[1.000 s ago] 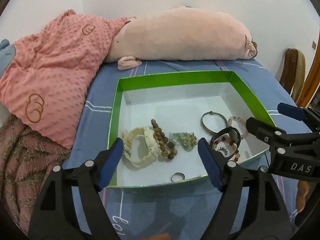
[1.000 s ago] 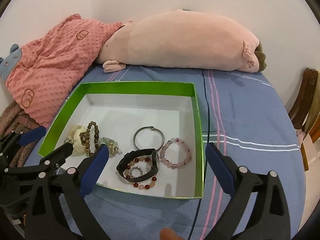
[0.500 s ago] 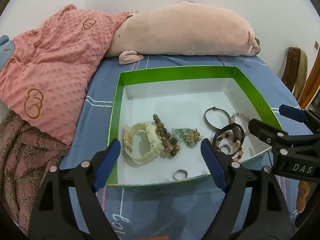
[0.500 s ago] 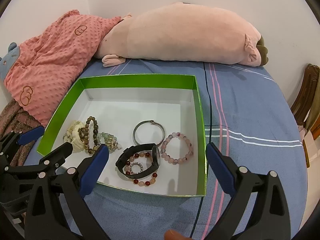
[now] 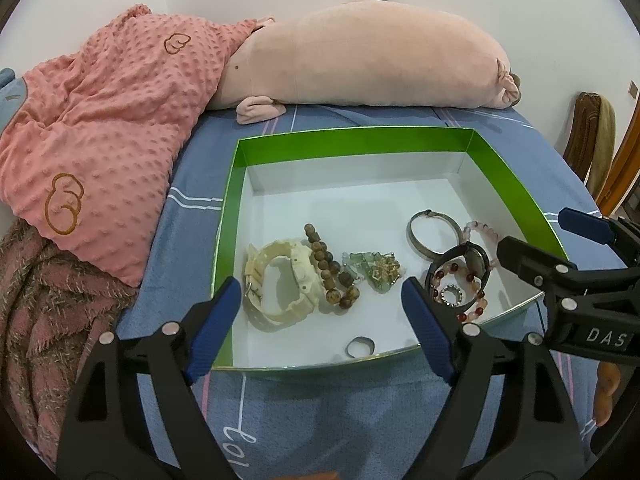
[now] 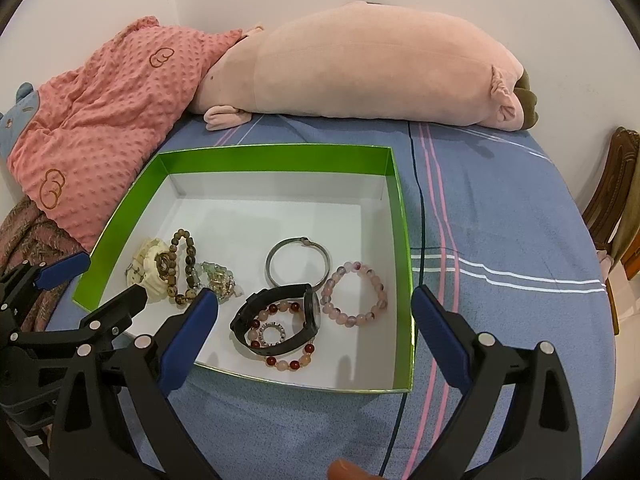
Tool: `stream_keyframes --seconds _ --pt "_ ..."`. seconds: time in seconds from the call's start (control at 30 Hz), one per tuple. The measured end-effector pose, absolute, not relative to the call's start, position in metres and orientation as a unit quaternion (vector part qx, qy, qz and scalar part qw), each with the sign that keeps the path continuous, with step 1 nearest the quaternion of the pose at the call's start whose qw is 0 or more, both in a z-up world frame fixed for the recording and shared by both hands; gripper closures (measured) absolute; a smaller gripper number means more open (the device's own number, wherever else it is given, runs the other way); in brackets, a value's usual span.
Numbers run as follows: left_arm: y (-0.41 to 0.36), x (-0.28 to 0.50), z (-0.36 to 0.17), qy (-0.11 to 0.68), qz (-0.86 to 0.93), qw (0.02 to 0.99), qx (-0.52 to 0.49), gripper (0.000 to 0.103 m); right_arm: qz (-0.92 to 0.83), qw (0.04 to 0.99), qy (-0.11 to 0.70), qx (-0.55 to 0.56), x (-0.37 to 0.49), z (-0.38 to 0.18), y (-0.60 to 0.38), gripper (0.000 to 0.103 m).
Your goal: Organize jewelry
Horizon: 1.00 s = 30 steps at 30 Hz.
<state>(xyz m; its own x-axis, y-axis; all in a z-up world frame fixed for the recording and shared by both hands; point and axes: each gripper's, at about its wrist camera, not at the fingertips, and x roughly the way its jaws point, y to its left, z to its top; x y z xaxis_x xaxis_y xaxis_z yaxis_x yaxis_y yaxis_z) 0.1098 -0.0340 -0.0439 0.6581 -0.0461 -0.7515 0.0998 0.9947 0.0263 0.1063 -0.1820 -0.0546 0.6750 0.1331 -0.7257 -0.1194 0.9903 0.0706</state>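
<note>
Black watch [image 5: 476, 258] partly behind right gripper [image 5: 532, 240]

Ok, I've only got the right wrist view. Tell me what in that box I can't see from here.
Observer: A small plain ring lies by itself on the white floor of the green box, close to the near wall. The left gripper seems to cover that spot in your view.
Operator: Now describe the cream watch, it's half hidden for me.
Observer: The cream watch has its strap curled into a full loop, and the left wrist view shows the whole band. The brown bead bracelet rests against its right side.
</note>
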Motion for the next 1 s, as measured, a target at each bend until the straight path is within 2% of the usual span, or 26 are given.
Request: stream_keyframes --seconds 0.37,0.5,0.73,1.0 --pt "-0.035 0.111 -0.045 0.417 -0.042 0.907 0.031 0.019 0.068 0.915 0.397 0.009 0.106 -0.055 -0.182 0.006" --pt "-0.038 0.11 -0.047 0.421 -0.062 0.904 0.031 0.012 0.072 0.915 0.398 0.014 0.106 -0.057 -0.181 0.006" --pt "-0.051 0.104 -0.047 0.4 -0.041 0.913 0.075 0.012 0.072 0.914 0.399 0.001 0.103 -0.059 -0.175 0.006" --pt "-0.045 0.105 -0.043 0.399 -0.044 0.914 0.064 0.01 0.07 0.915 0.396 0.015 0.105 -0.054 -0.184 0.006"
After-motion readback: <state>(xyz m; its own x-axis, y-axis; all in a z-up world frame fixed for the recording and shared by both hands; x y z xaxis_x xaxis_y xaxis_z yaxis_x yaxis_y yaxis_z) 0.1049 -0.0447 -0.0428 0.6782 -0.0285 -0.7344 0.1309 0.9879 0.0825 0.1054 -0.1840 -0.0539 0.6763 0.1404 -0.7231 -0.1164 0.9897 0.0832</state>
